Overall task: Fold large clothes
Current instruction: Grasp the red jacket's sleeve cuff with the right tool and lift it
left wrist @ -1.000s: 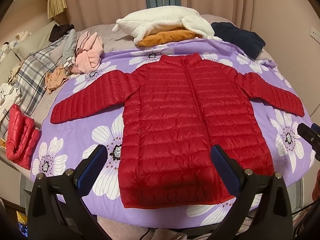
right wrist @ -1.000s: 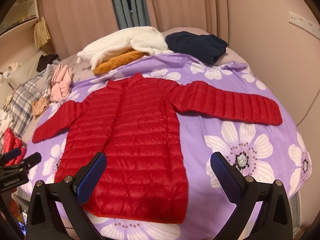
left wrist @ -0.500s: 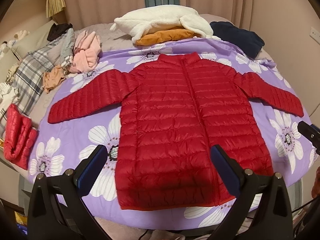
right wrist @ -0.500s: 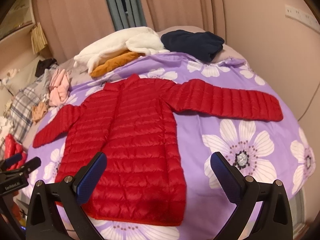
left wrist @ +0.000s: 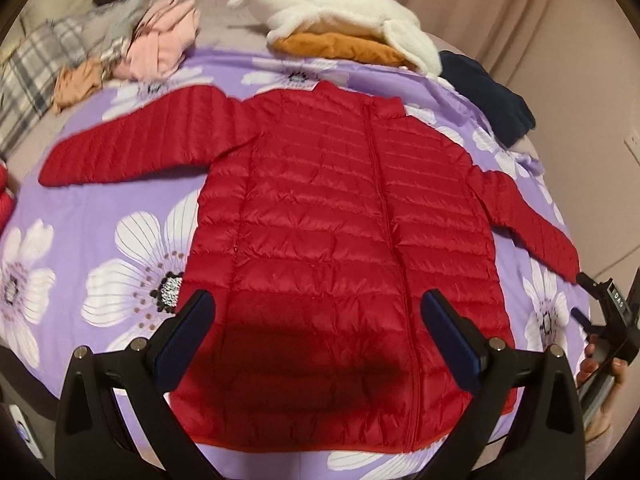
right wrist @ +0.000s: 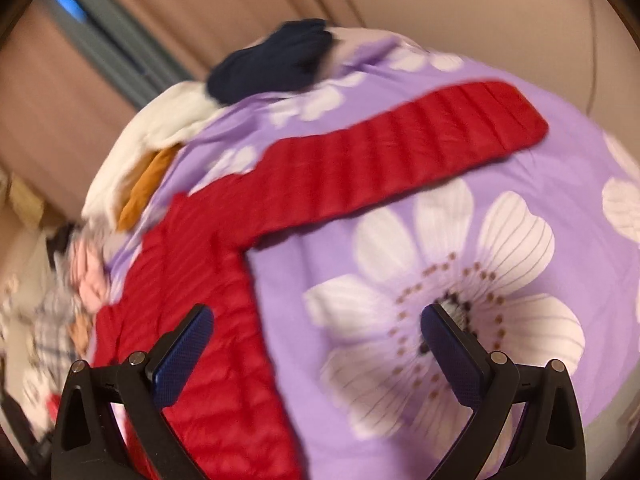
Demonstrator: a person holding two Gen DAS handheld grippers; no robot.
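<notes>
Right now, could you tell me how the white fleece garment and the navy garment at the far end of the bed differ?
The white fleece garment is pale and fluffy; the navy garment is dark and looks smoother. The white one lies on top of an orange garment, while the navy one rests directly on the bed. The white one spreads wider; the navy one is a more compact bundle. Both lie beyond the collar of the red puffer jacket, untouched.

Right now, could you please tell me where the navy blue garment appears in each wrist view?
Left wrist view: the navy blue garment lies upper right, beyond the red jacket, beside the white fleece.
Right wrist view: the navy blue garment sits top centre, above the jacket's outstretched sleeve.
Shared landmark: the orange garment under the white fleece.
</notes>
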